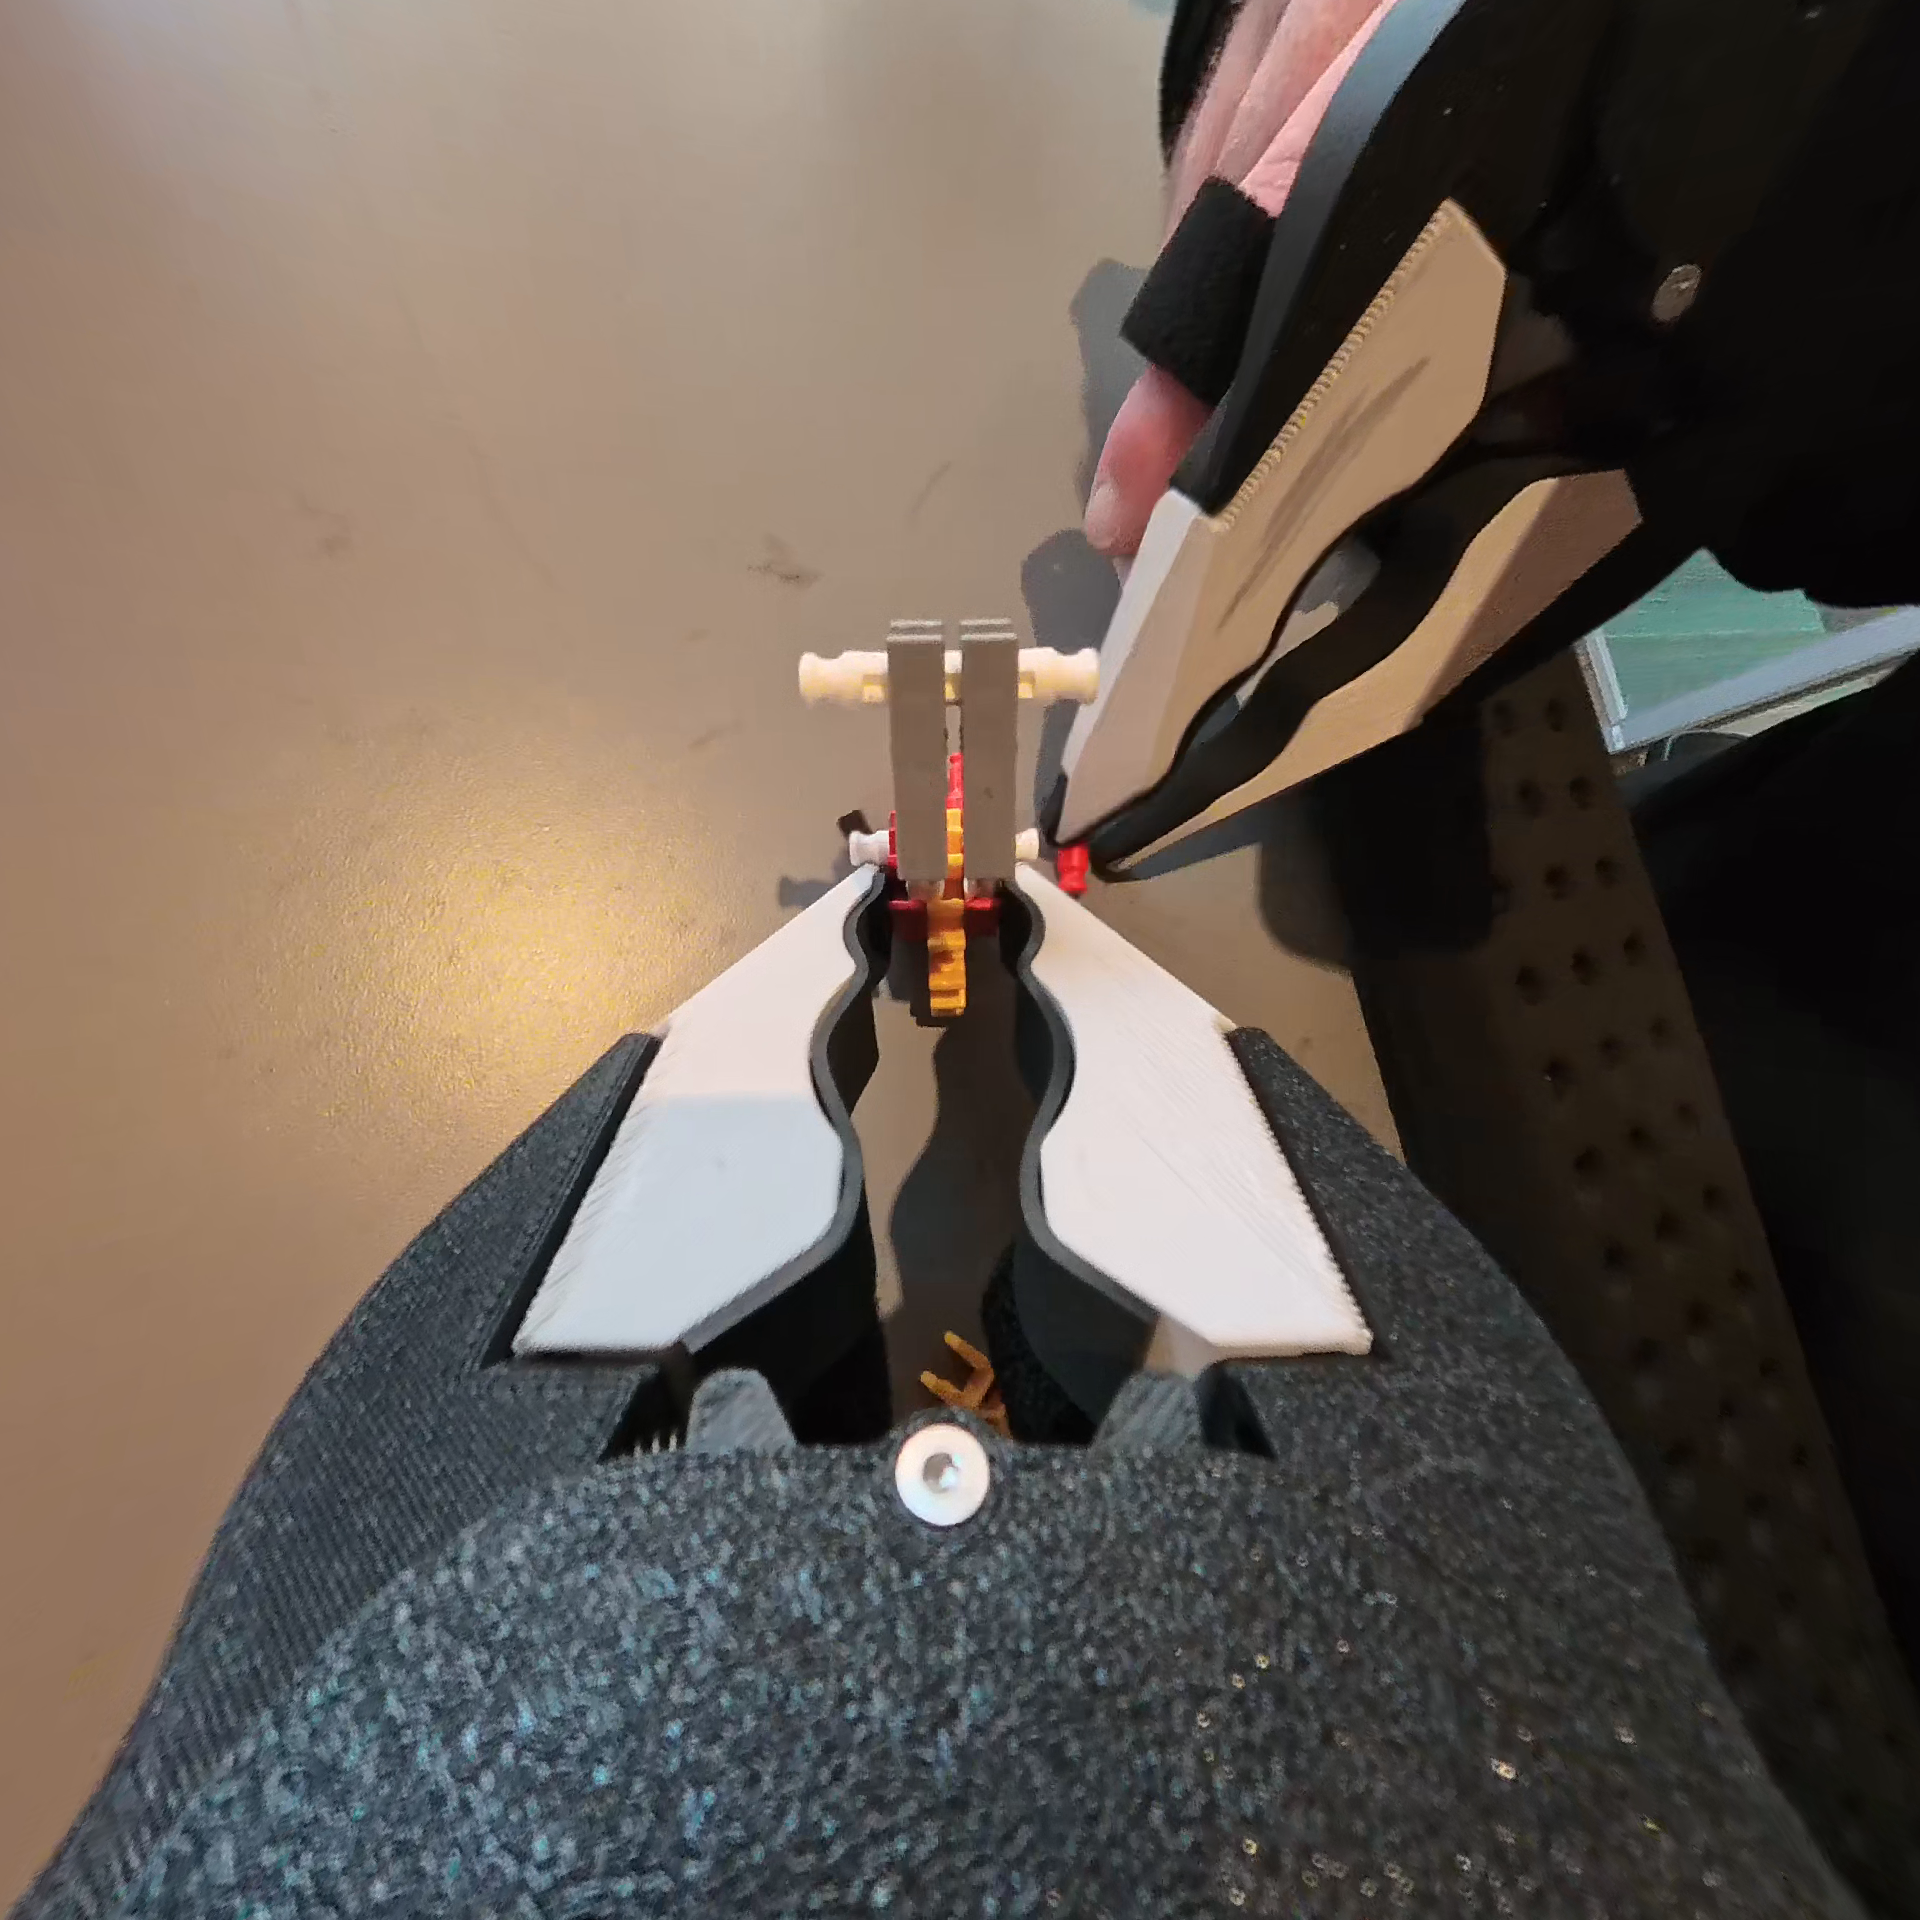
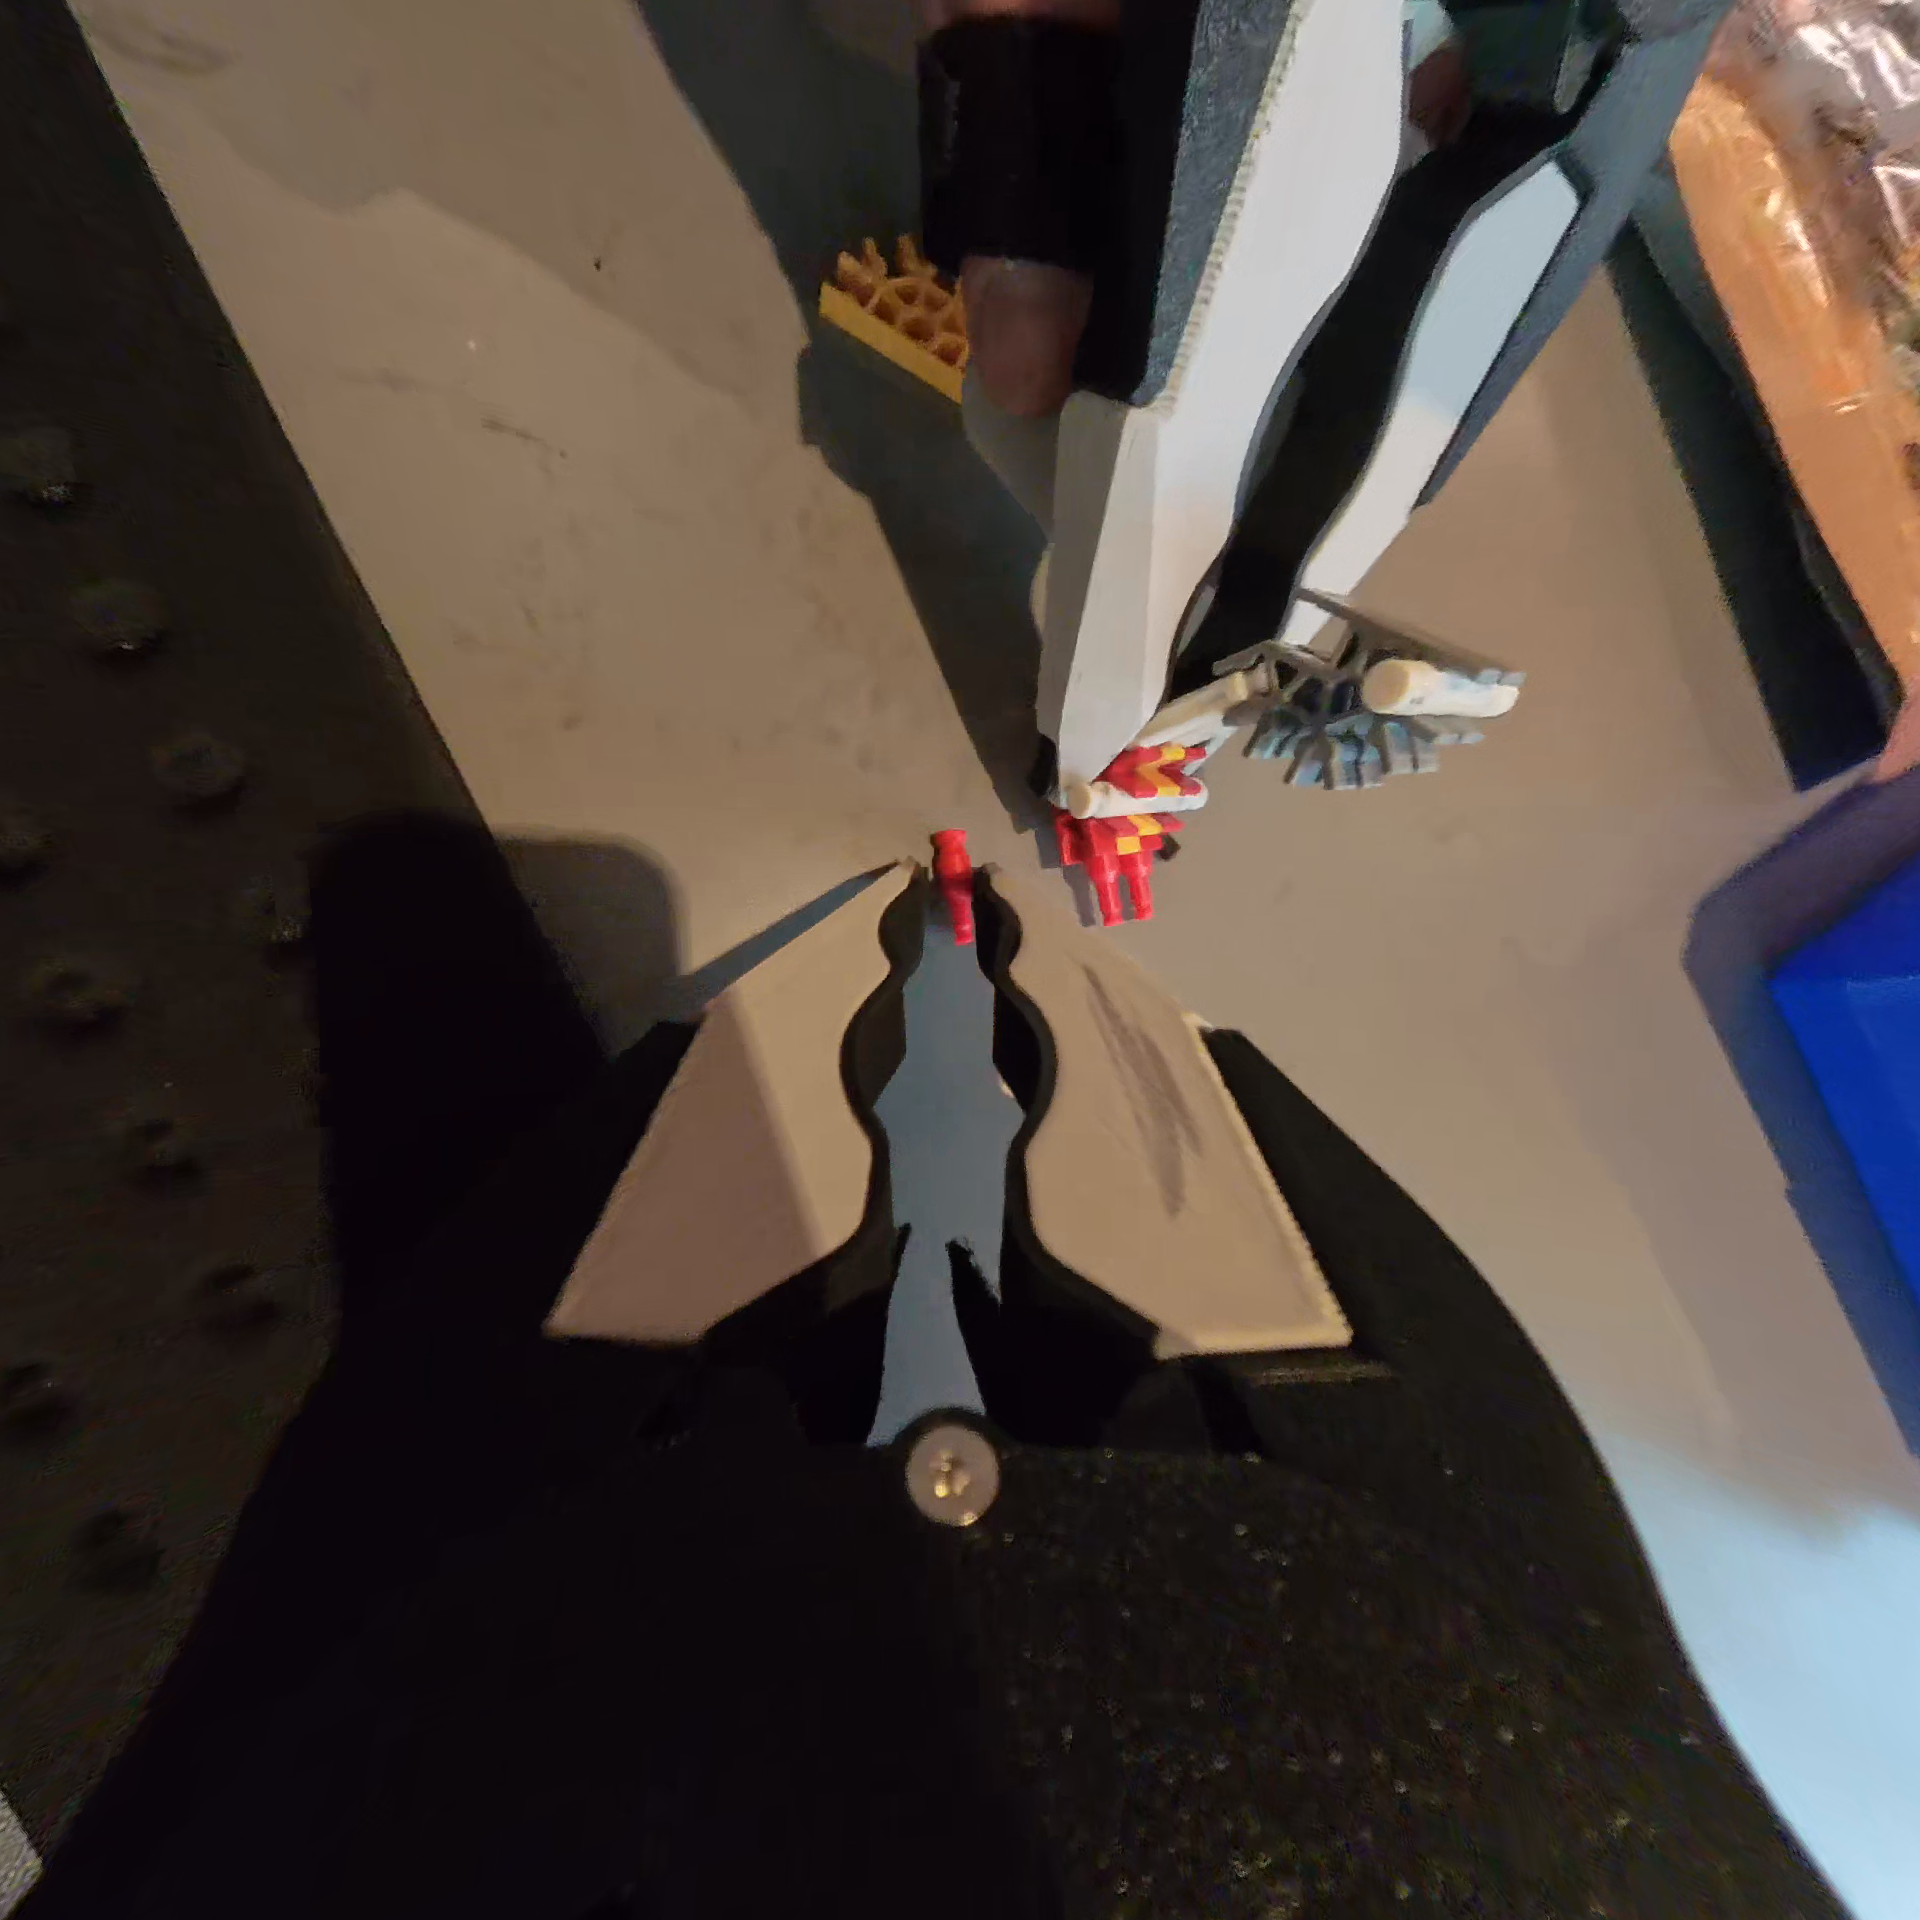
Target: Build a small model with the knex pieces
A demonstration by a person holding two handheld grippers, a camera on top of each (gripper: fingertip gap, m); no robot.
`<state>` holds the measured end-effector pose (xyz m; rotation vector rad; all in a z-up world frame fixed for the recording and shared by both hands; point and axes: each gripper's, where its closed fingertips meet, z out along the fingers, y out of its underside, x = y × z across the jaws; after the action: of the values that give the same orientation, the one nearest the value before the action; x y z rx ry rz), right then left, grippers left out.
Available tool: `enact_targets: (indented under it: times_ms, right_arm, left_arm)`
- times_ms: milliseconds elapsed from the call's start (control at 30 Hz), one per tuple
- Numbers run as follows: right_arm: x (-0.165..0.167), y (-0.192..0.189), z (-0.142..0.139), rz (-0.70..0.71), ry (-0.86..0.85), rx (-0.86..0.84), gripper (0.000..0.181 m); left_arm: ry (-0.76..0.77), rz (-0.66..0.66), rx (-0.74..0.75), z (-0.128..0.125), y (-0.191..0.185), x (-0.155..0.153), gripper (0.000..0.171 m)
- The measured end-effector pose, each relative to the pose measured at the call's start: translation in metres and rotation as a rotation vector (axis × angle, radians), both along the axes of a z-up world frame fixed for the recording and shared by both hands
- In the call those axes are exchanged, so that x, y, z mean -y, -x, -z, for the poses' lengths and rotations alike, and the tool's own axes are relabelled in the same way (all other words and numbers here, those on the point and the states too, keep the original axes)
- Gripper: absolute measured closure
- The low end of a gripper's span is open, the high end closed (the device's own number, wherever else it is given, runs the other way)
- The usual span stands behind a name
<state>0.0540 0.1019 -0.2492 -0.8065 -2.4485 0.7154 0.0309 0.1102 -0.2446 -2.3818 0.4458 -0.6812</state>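
Note:
My left gripper [image 1: 940, 896] is shut on a small toy assembly of red and yellow connectors [image 1: 943, 951]. Two grey connectors [image 1: 951, 748] stand up from the assembly, with a white rod [image 1: 842, 675] across their top. My right gripper [image 2: 951, 878] is shut on a short red rod [image 2: 954, 885] and holds it just beside the assembly [image 2: 1122, 842]. In the left wrist view the right gripper [image 1: 1081, 844] comes in from the upper right, with the red rod [image 1: 1073, 864] at its tips. In the right wrist view the left gripper [image 2: 1101, 769] reaches down from the top.
All this is over a beige table [image 1: 364, 623]. A loose yellow connector [image 2: 894, 307] lies on it behind the left gripper. A black perforated board [image 2: 156, 727] borders the table. A blue bin [image 2: 1849, 1039] stands at the right. A person's fingers [image 1: 1132, 468] hold the right gripper. The tips of both grippers are at nearly the same place.

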Motion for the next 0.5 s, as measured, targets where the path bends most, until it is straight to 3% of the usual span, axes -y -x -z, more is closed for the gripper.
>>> enact_targets:
  times_ms: [167, 300, 500]
  right_arm:
    - [-0.001, 0.002, 0.000, -0.012, 0.036, 0.014, 0.177]
    - [-0.004, 0.008, -0.007, 0.036, 0.045, -0.067, 0.177]
    - [-0.013, 0.017, -0.008, 0.097, -0.044, -0.133, 0.177]
  left_arm:
    - [0.001, 0.003, 0.016, 0.000, 0.000, 0.000, 0.154]
    - [0.006, -0.003, 0.048, 0.000, 0.000, 0.000, 0.154]
    - [0.028, -0.022, 0.098, 0.000, 0.000, 0.000, 0.154]
